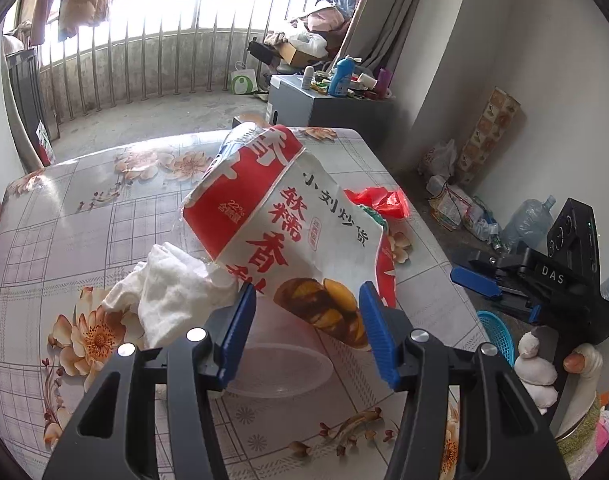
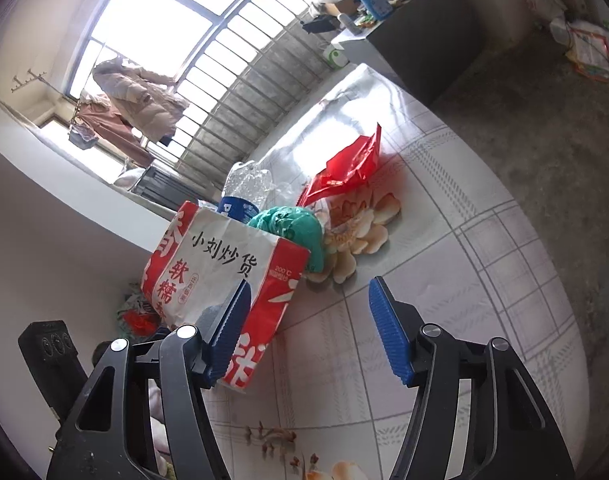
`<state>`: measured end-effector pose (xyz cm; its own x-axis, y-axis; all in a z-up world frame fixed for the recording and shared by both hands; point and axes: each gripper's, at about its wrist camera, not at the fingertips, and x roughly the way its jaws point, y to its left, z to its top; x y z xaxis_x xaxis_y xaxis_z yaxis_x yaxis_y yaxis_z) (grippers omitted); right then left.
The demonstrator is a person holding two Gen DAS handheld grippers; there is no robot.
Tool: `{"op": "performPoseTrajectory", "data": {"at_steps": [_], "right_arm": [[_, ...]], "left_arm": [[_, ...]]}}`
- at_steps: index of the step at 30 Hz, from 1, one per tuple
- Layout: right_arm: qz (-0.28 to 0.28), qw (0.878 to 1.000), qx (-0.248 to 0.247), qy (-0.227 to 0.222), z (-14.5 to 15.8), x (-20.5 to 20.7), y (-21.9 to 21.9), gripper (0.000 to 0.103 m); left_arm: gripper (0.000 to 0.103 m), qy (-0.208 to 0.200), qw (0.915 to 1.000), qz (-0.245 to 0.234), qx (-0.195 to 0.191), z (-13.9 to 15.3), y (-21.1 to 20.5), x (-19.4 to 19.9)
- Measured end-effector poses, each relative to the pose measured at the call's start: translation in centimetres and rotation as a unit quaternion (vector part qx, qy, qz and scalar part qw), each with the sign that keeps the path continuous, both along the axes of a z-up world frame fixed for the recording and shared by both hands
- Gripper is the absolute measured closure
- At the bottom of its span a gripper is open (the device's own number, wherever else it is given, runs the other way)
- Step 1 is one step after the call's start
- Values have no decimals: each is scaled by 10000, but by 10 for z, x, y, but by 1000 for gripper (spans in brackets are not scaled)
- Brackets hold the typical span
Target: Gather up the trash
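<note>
My left gripper [image 1: 306,320] hangs low over the table [image 1: 84,220], jaws spread with nothing between them. Ahead at 12 o'clock stands the bag [image 1: 280,220] — red and white paper, printed with Chinese characters, leaning. A clear tub [image 1: 280,360] sits under its near end, right below my blue pads [image 1: 378,332]. White cloth [image 1: 172,292] lies crumpled at 10 o'clock, touching the bag. Red wrapper [image 1: 384,200] at 1 o'clock, beyond the bag.

My right gripper [image 2: 308,328] is also spread wide, empty. Its left pad sits just in front of the bag [image 2: 224,276]; whether it touches, I cannot tell. A bottle [image 2: 244,192] and a green wad [image 2: 292,228] poke out of the bag's mouth at 11 o'clock.
</note>
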<state>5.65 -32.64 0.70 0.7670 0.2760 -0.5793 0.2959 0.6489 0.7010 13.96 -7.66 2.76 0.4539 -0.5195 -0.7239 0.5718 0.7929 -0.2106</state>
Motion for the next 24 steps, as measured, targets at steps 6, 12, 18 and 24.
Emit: {"op": "performPoseTrajectory", "data": {"at_steps": [6, 12, 18, 24], "right_arm": [[45, 9986, 531, 42, -19, 41, -21, 51], [262, 9963, 801, 149, -30, 79, -29, 50], [718, 9941, 742, 321, -30, 91, -14, 53], [1004, 9893, 1005, 327, -30, 76, -8, 71]], "left_arm": [[51, 39, 9999, 85, 57, -8, -2, 10], [51, 79, 9999, 135, -73, -8, -6, 17], [51, 183, 9995, 168, -205, -8, -8, 20], [51, 185, 9991, 258, -267, -10, -3, 23]]}}
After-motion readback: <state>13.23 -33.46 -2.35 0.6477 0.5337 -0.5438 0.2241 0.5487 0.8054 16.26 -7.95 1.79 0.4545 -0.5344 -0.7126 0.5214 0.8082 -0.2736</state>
